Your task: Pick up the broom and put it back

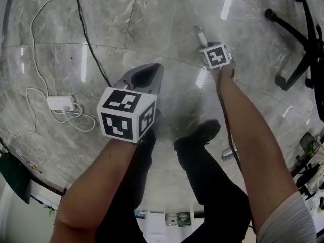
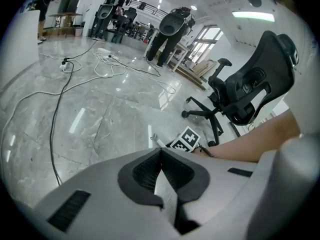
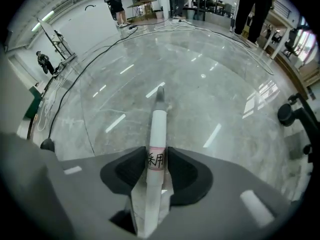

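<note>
Broom handle clamped in R gripper; L gripper closed, empty; open floor ahead, chair at edge.

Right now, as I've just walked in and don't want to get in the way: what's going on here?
A person stands on the marble floor with a gripper in each hand, both arms reaching down. The right gripper is closed on the white broom handle, its pads against the labelled part, and the handle's grey end points toward the floor. The left gripper is shut and empty. An office chair stands close by on the person's right.
</note>
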Demonstrator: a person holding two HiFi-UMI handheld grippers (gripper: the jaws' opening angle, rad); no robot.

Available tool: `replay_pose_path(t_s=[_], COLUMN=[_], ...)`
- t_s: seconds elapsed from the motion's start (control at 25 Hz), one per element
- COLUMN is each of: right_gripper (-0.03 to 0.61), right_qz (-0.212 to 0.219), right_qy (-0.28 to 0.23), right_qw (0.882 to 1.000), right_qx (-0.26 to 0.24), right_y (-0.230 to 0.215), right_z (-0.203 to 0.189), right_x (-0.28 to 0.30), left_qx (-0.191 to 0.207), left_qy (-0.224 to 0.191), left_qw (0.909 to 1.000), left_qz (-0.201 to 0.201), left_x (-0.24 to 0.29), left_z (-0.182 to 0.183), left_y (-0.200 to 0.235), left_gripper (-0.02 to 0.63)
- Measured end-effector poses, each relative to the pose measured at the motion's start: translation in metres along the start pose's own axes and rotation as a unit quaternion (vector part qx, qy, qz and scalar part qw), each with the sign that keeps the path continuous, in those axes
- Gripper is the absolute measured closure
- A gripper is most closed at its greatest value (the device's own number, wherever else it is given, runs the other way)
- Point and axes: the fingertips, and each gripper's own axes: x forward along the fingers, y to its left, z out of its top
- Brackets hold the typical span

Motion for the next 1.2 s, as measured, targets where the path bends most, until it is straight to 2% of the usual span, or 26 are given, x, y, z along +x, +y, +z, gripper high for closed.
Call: replay_pose_path(t_s=[0.16, 0.28, 0.48, 0.68, 0.88, 1.0, 1.2], right_gripper=[0.481, 0.488, 0.491, 0.494, 0.494, 0.495, 0.495], right_qz=[0.007, 0.024, 0.045, 0.054, 0.051, 0.028, 0.0], right_qy=[-0.028, -0.032, -0.065, -0.121, -0.17, -0.193, -0.221], right_qw=[0.999, 0.999, 0.997, 0.991, 0.984, 0.981, 0.975], right_qx=[-0.018, 0.001, 0.01, 0.015, -0.001, -0.006, -0.003], right_y=[0.001, -0.002, 0.013, 0.027, 0.041, 0.037, 0.032], right_z=[0.007, 0.007, 0.016, 0.026, 0.015, -0.001, -0.045], right_x=[0.001, -0.004, -0.06, -0.185, -0.35, -0.449, -0.599], left_qx=[0.001, 0.0, -0.001, 0.016, 0.036, 0.073, 0.083], left_qy=[-0.004, -0.012, -0.019, -0.038, -0.057, -0.06, -0.064], left_qw=[1.0, 0.9999, 0.9998, 0.999, 0.9974, 0.995, 0.9926], left_qz=[-0.002, -0.004, -0.006, -0.015, -0.027, -0.034, -0.061], left_x=[0.003, 0.004, -0.015, -0.071, -0.145, -0.195, -0.275], left_z=[0.005, 0.014, 0.032, 0.082, 0.137, 0.171, 0.211], left_y=[0.0, -0.005, -0.03, -0.08, -0.151, -0.205, -0.301], left_gripper=[0.606, 0.606, 0.606, 0.606, 0.606, 0.607, 0.607])
